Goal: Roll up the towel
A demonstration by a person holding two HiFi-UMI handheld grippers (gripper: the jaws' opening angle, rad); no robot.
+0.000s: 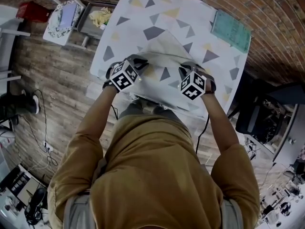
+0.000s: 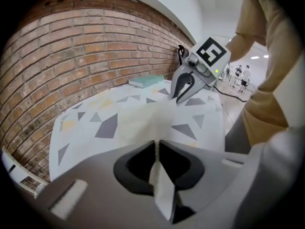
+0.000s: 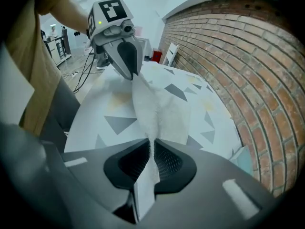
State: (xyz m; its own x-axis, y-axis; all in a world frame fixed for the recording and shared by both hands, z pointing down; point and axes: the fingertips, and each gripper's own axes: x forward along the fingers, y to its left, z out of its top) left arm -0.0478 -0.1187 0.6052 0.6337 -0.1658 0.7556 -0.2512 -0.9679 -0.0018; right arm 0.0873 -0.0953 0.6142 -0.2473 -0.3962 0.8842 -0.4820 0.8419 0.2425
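**A:** Where's the towel?

**B:** The thin, pale cream cloth towel (image 1: 164, 51) lies spread on the table (image 1: 143, 13), which has a white cover printed with grey and yellow triangles. Its near edge is raised.

**A:** And the tools?

**B:** The left tool (image 2: 157, 149) is clamped on that edge at one end and the right tool (image 3: 151, 151) at the other.

**A:** How will it handle?

**B:** Light and limp, I'd judge, so it'll sag. Gripping both ends of the near edge looks right, with the cloth pulled taut so the roll starts even.
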